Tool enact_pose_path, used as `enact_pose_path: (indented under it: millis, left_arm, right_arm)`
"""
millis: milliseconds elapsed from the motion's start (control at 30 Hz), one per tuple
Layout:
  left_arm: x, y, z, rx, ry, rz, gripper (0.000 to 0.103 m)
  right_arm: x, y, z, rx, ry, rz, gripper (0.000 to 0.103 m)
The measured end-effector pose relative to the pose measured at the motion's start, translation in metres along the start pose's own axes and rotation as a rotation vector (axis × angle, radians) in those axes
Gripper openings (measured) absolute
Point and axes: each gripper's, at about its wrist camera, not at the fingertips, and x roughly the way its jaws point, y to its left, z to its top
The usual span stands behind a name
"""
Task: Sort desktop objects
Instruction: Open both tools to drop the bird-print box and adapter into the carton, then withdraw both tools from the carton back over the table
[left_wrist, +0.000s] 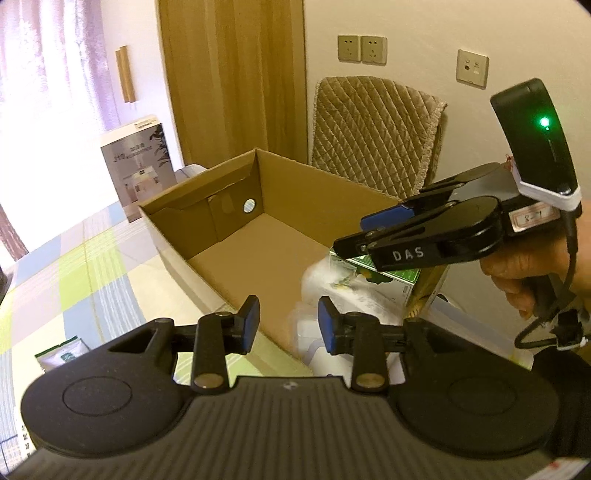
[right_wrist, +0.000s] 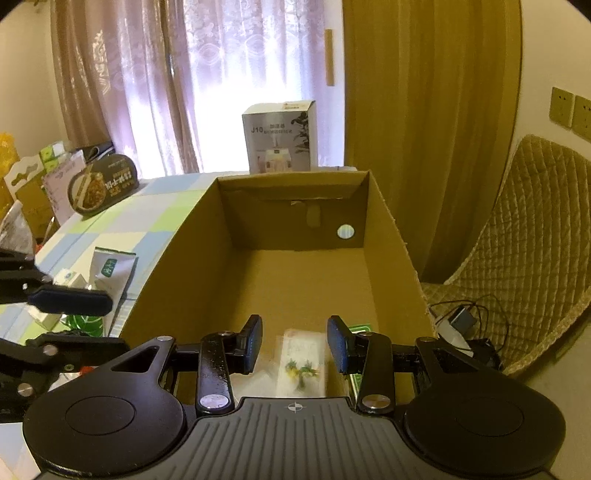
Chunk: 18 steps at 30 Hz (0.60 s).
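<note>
An open cardboard box (left_wrist: 236, 173) (right_wrist: 192, 236) lies on the checked tablecloth. In its near corner lie a white packet with a yellow-green flower print (right_wrist: 301, 363) (left_wrist: 328, 284) and a green-and-white carton (left_wrist: 397, 277) (right_wrist: 360, 328). My right gripper (right_wrist: 295, 343) (left_wrist: 351, 232) hangs open just above them, with nothing between its blue pads. My left gripper (left_wrist: 290, 325) (right_wrist: 110, 321) is open too and holds nothing; it hovers over the box's near left rim. A green-and-white sachet (right_wrist: 110, 266) (left_wrist: 62, 354) and a small white carton (right_wrist: 70, 278) lie on the cloth left of the box.
A grey humidifier carton (left_wrist: 142, 166) (right_wrist: 280, 136) stands behind the box by the curtain. A round food bowl (right_wrist: 103, 184) and clutter sit at the far left. A quilted chair (left_wrist: 373, 140) (right_wrist: 535, 240) stands to the right, with cables (right_wrist: 465, 321) on its seat.
</note>
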Motion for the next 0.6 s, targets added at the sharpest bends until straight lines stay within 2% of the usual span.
enact_pose_path:
  millis: [200,333,533,600]
  left_arm:
    - [-0.016,0.008,-0.017,-0.054,0.000,0.023,0.032]
    - [-0.028,0.017,-0.031,-0.121,0.002,0.041,0.034]
    - [-0.054,0.028,-0.059,-0.188,0.011,0.096,0.042]
    - [-0.064,0.032,-0.071,-0.206,0.020,0.120,0.049]
  right_arm:
    - [-0.014,-0.003,-0.005,0.019,-0.022,-0.018,0.038]
    - [-0.030,-0.005,-0.014,0.058,-0.036,-0.022,0.049]
    - [-0.059,0.007,-0.022,0.049,-0.055,-0.031,0.053]
    - [-0.070,0.012,-0.024,0.062,-0.067,-0.029,0.056]
